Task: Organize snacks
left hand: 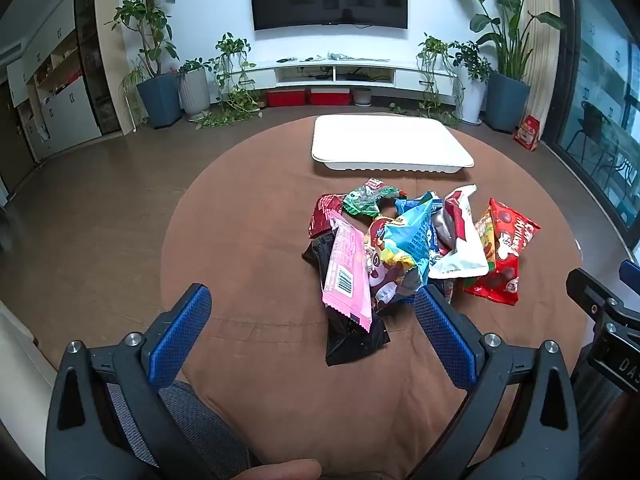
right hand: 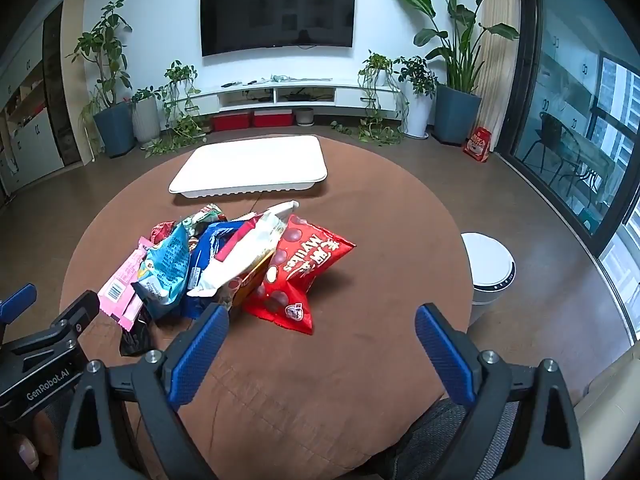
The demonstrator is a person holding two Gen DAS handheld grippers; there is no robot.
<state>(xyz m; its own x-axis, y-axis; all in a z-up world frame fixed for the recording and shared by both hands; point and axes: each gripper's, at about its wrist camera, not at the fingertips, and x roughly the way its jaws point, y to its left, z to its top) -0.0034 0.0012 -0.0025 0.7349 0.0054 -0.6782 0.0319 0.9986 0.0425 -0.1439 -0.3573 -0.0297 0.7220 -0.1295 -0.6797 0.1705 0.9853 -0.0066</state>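
On red packet (right hand: 298, 270), white "MYLIKES" lettering shows.

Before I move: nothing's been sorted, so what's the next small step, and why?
Probably ease the right gripper forward onto the red snack bag. It lies at the pile's near edge, both grippers are open and empty, and the white tray behind holds nothing.

A loose pile of snack packets (left hand: 416, 248) lies on the brown surface (left hand: 248, 240): a pink packet (left hand: 346, 276) over a black one (left hand: 352, 340), a blue bag (left hand: 412, 236), a white pouch (left hand: 460, 240), a red bag (right hand: 296, 276). Beyond the pile sits a shallow white tray (left hand: 388, 144).
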